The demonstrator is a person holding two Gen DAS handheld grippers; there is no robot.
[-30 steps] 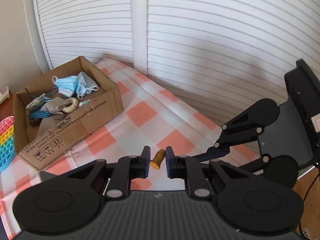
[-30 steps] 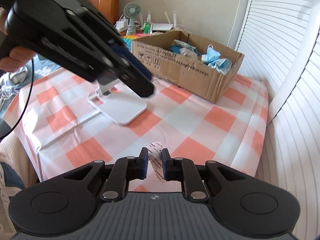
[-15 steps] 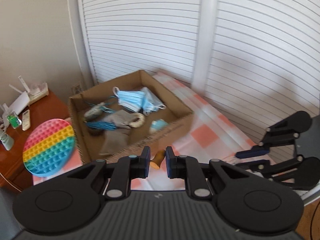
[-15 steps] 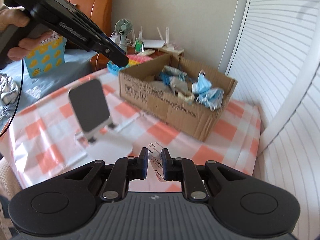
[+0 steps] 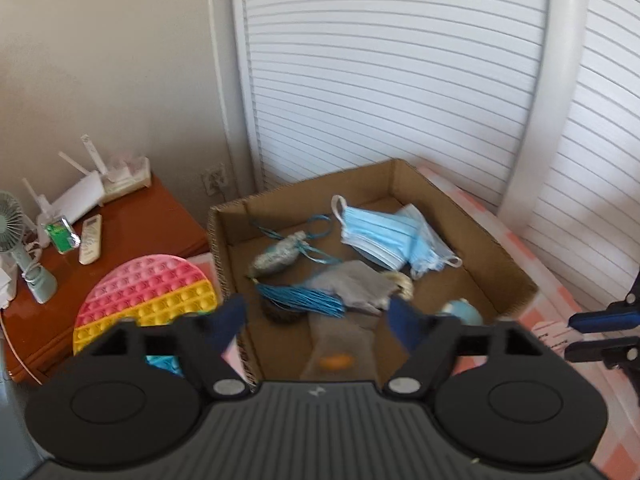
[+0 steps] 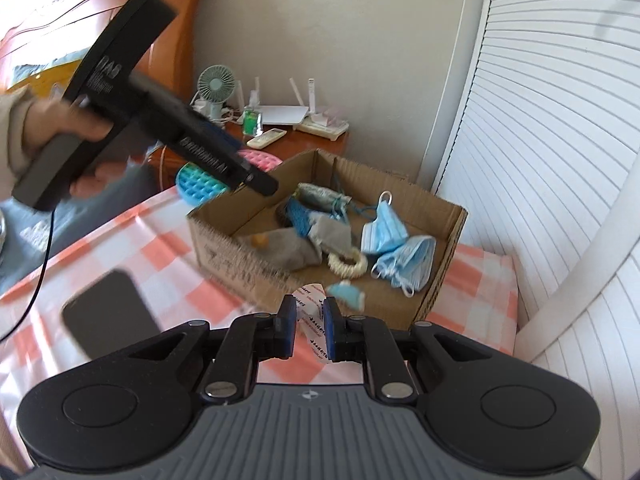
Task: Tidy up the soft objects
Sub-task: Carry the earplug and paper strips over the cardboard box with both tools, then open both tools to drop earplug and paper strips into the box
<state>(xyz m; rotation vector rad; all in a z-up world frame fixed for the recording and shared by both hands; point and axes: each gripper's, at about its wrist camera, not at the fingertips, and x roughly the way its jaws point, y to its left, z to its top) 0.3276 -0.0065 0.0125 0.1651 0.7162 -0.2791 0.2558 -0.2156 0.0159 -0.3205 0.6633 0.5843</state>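
Opening over the cardboard box (image 5: 516, 280), left hand-held gripper (image 5: 318, 322) empty; right hand-held gripper (image 6: 310, 326) pinches white packet (image 6: 311, 320), red print prob. unreadable.

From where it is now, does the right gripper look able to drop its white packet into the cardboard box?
Probably yes. The right gripper, shut on the white packet, sits at the open-topped cardboard box's near edge with nothing between.

Beside my work area stands a wooden side table (image 5: 152, 216) against the cream wall. On it I see a small green desk fan (image 6: 216, 83), a white router (image 6: 285, 114) with raised antennas, a white remote control (image 5: 90, 239) and a little green packet (image 5: 61, 234). White louvred doors (image 5: 392, 80) fill the back. A dark phone (image 6: 112, 314) sits on the orange-and-white checked tablecloth (image 6: 132, 240).
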